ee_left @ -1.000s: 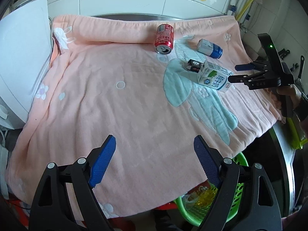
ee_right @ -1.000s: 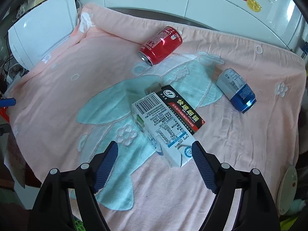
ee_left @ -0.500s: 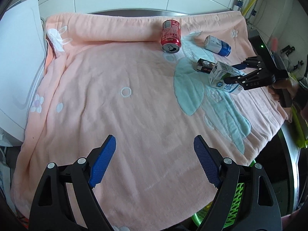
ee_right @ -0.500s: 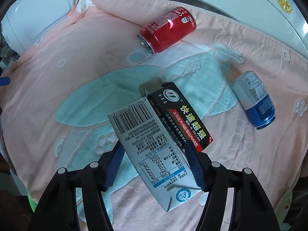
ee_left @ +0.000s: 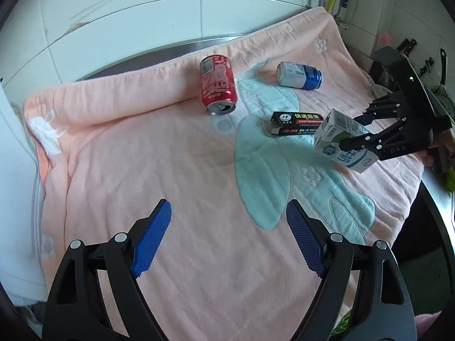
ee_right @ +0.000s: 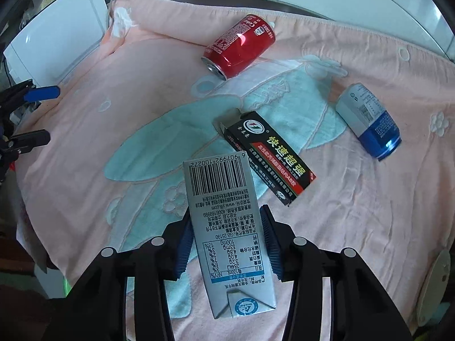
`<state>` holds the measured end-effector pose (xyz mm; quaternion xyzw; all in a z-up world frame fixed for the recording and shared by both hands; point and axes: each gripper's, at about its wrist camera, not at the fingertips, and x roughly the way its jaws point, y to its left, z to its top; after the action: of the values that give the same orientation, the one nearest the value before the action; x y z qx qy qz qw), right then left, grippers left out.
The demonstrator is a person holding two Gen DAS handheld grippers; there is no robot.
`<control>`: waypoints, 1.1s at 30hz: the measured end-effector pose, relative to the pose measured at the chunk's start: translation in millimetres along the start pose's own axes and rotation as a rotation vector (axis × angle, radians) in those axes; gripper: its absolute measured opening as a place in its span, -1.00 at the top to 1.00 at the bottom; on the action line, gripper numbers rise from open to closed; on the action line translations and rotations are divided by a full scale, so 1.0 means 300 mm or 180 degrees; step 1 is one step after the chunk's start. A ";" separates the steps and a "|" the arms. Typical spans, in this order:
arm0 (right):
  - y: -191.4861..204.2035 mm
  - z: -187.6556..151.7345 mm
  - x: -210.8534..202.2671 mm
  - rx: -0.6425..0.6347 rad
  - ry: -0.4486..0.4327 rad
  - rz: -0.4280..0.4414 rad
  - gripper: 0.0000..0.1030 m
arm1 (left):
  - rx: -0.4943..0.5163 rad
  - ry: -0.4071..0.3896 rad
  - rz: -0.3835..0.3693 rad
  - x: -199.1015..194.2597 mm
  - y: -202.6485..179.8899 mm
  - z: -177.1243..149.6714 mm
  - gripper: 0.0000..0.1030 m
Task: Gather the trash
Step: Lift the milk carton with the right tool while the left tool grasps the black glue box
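Right wrist view: my right gripper (ee_right: pixel 226 241) has just been closing and its blue fingers (ee_right: pixel 268 243) now pinch the milk carton (ee_right: pixel 224 221) across its narrow sides, about the middle of its length. The carton's long axis runs straight away from me along the fingers, barcode end far, folded base end near and sticking out below the pads. What worries me is that the carton looks light and thin-walled: squeeze harder and it may buckle; squeeze less and it could swing about the pads and slide out base first. Its far end hangs just beside the black box (ee_right: pixel 268 160), so a careless swing could knock that. The red can (ee_right: pixel 239 47) and the blue-and-white can (ee_right: pixel 368 119) lie on their sides on the pink blanket (ee_right: pixel 113 91), well apart, and could roll if the cloth is tugged.

Left wrist view: my left gripper (ee_left: pixel 227 236) hangs with its fingers (ee_left: pixel 152 236) spread wide, nothing between them, over bare blanket. From here the carton (ee_left: pixel 339 139) sits tilted in the right gripper (ee_left: pixel 359 132) at the right side of the bench, its near end dipping toward the blanket. The red can (ee_left: pixel 217 83) points its open mouth toward me.
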<state>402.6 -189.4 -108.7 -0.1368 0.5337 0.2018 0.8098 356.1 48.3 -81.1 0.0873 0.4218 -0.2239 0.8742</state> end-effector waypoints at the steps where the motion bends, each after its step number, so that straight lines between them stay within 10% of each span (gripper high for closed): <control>1: -0.007 -0.015 -0.018 0.0067 -0.0012 0.0022 0.15 | 0.0091 -0.0021 -0.0053 0.018 -0.014 0.027 -0.59; 16: -0.057 -0.257 -0.225 0.0606 -0.0130 -0.0017 0.15 | 0.1602 -0.0035 -0.0670 0.331 -0.294 0.299 -0.59; 33: -0.066 -0.472 -0.273 0.1135 -0.0066 -0.0059 0.15 | 0.2390 0.0217 -0.1004 0.632 -0.453 0.407 -0.56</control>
<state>269.0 -283.6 -88.8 0.0061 0.5513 0.0978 0.8286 481.2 -173.8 -146.6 0.3420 0.3477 -0.4907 0.7221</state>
